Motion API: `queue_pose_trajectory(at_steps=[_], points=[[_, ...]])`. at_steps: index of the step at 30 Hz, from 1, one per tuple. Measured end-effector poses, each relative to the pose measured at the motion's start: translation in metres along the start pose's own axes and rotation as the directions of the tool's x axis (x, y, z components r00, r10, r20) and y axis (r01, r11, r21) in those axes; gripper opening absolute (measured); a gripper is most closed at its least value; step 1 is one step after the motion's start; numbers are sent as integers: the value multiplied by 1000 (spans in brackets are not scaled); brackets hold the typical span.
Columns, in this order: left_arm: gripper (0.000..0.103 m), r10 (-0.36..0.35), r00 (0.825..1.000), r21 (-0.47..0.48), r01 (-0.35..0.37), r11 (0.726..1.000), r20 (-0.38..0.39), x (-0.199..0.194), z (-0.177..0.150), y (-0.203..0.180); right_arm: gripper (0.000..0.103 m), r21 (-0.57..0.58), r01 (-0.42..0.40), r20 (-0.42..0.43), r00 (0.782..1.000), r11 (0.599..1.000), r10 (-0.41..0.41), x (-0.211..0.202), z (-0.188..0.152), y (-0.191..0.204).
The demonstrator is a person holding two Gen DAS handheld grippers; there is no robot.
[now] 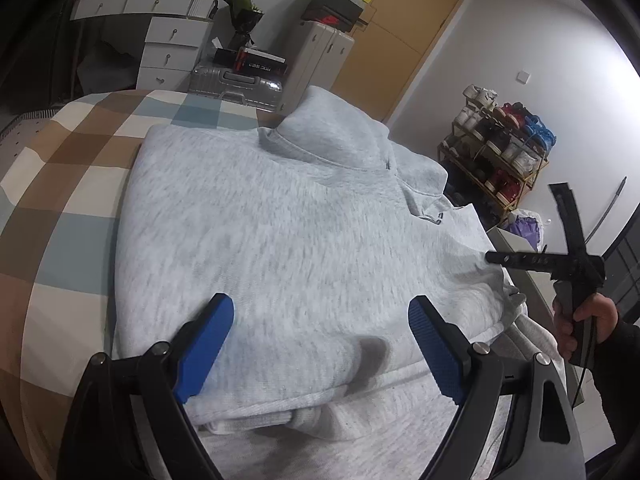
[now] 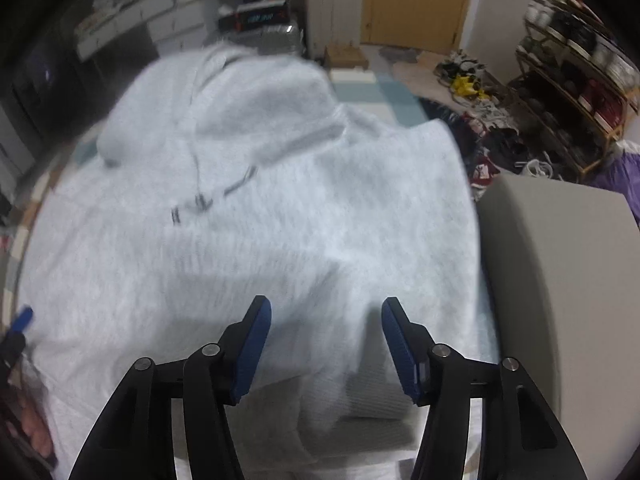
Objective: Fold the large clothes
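A light grey hoodie (image 1: 280,220) lies partly folded on a checked bed (image 1: 68,168), its hood toward the far side. My left gripper (image 1: 322,320) hovers over the hoodie's near part, blue pads wide apart and nothing between them: open. At the hoodie's right edge a hand (image 1: 580,320) holds my right gripper (image 1: 494,258). The blurred right wrist view shows the hoodie (image 2: 260,200) with its dark drawstring tips (image 2: 200,200). There my right gripper (image 2: 326,312) stands over a ribbed cuff (image 2: 372,392); its pads are apart and clear of the cloth.
Past the bed stand white drawers (image 1: 168,48), a silver suitcase (image 1: 240,84) and a wooden door (image 1: 404,32). A loaded shoe rack (image 1: 500,148) lines the right wall. A grey box (image 2: 552,280) sits right beside the bed, with shoes (image 2: 464,80) scattered on the floor.
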State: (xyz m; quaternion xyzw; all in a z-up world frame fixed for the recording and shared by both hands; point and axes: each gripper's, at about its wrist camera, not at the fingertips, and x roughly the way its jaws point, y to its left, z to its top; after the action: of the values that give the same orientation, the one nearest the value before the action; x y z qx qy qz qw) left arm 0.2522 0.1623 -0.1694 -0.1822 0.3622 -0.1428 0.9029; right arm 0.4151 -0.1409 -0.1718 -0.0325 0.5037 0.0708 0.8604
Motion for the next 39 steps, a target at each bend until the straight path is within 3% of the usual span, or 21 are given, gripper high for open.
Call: queue_pose_trajectory(at_steps=[1, 4, 6, 10, 19, 23, 28, 31, 34, 39], points=[[86, 0, 1000, 1, 0, 1000, 0, 1, 0, 0, 76, 42, -12, 27, 1000, 999, 11, -6, 1, -9], [86, -1, 1000, 0, 1, 1000, 0, 1, 0, 0, 78, 156, -6, 17, 1000, 988, 3, -10, 1, -35], [86, -2, 1000, -2, 2, 1000, 0, 2, 0, 0, 78, 157, 4, -14, 1000, 988, -2, -2, -2, -45], [86, 0, 1000, 1, 0, 1000, 1, 5, 1, -2, 76, 17, 63, -52, 997, 998, -62, 13, -17, -29], [86, -10, 1000, -7, 10, 1000, 3, 8, 2, -2, 65, -175, 204, 20, 979, 963, -203, 0, -23, 11], [86, -11, 1000, -8, 11, 1000, 4, 8, 2, -2, 60, -198, 216, 43, 976, 956, -211, 0, -29, 12], [86, -7, 1000, -5, 7, 1000, 2, 8, 3, -3, 44, -263, 198, 46, 980, 944, -193, 8, -32, 16], [86, -8, 1000, -6, 8, 1000, 2, 9, 3, -3, 13, -250, 111, -2, 993, 962, -115, 13, -27, 16], [86, -6, 1000, -5, 6, 1000, 1, 9, 3, -3, 0, -211, 72, -32, 996, 975, -80, 12, -19, 14], [86, -6, 1000, -6, 6, 1000, 1, 9, 3, -3, 0, -159, 21, 17, 1000, 987, -19, -11, -9, 10]])
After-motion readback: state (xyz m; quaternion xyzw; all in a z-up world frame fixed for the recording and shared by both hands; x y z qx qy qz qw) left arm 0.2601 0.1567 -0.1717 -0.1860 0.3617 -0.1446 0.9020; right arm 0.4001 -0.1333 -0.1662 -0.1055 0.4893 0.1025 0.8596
